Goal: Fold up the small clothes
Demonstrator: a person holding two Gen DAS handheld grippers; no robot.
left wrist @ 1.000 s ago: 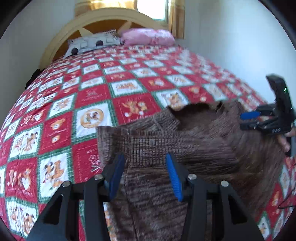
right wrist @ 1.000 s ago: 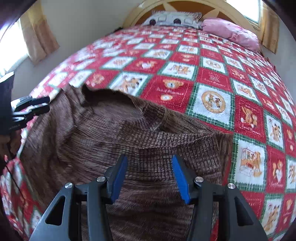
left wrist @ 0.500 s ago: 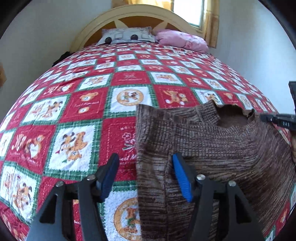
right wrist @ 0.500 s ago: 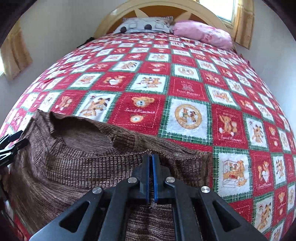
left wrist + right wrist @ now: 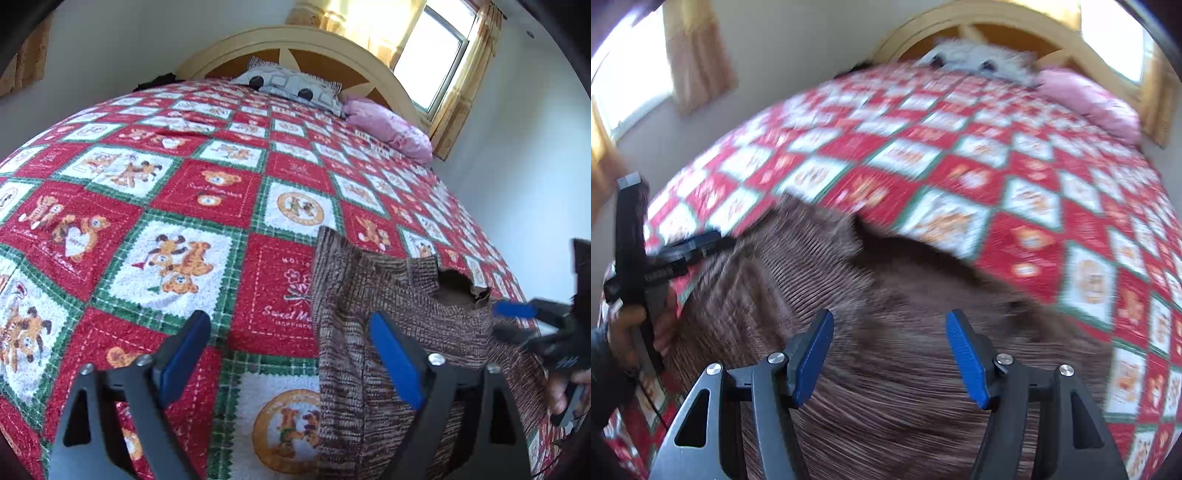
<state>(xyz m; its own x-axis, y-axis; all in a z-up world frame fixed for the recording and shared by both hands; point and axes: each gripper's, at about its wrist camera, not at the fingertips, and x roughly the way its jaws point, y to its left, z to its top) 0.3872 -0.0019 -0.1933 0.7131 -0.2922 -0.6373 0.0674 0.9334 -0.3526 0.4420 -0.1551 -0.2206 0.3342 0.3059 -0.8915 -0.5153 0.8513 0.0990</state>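
Half a second back, right gripper (image 5: 889,354) pinched shut on the knit near the collar; now spread wide, blue pads well apart, nothing between them. Left gripper (image 5: 290,363) likewise wide open and empty, as before. Means a release: the grabbed edge let go, a fold or straightening pass probably just laid down, next grasp not yet begun.

Brown sweater (image 5: 388,350) lying flat on the quilt (image 5: 184,206), to the right of the left gripper, its left edge running between the pads, the right pad over the cloth. In the right wrist view, sweater (image 5: 886,295) directly under and ahead of the open pads, spreading to both sides.

Collar opening at the far end, toward the headboard (image 5: 295,40); hem toward the near side, out of frame. Long axis roughly straight ahead of both grippers, though heavy motion blur in the right view leaves the exact outline uncertain.
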